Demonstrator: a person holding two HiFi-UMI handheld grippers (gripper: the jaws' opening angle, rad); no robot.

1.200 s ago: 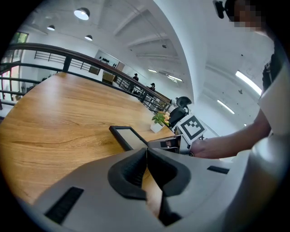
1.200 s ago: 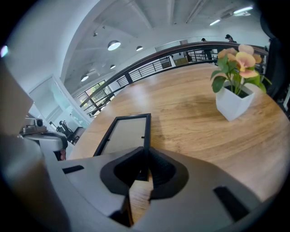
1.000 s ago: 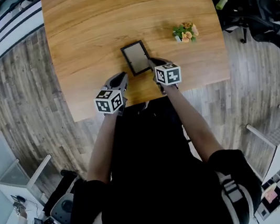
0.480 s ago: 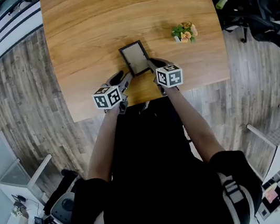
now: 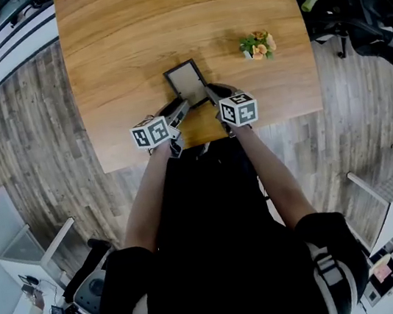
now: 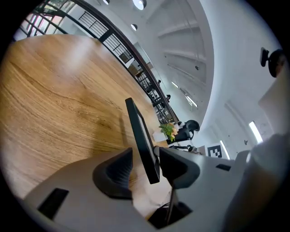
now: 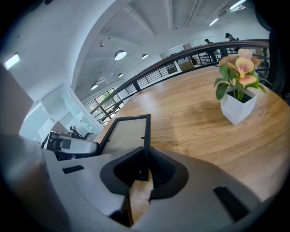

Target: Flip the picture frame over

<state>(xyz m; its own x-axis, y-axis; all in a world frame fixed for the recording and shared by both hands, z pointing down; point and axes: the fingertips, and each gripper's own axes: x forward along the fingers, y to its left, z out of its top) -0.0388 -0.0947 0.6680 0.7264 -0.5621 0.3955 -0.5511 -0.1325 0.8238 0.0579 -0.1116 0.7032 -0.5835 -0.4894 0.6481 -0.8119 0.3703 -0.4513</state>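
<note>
Table (image 5: 110,40): wooden, seen from above in the head view.

Picture frame (image 5: 185,81): dark-rimmed, pale panel facing up. It sits close to the table's near edge, about midway between the left and right edges. The near end appears tilted up off the wood. Whether the far end rests on the table cannot be told.

Right hand-held gripper (image 5: 210,96): at the frame's near right corner. In the right gripper view its jaws are closed on the frame's thin right rail, with a ribbed pad (image 7: 161,171) pressed against each side of it. The frame runs away from the jaws toward the table's far edge.

Left hand-held gripper (image 5: 178,110): at the frame's near left corner and rolled onto its side. Its jaws have just been opening and now stand wide apart. In the left gripper view the frame shows edge-on between them. It lies just beside the right-hand pad (image 6: 174,165), and a clear gap separates it from the other pad. It is not clamped.

Small potted plant (image 5: 258,45): white pot, orange flowers. It stands upright toward the table's right edge, well apart from the frame and both grippers.
</note>
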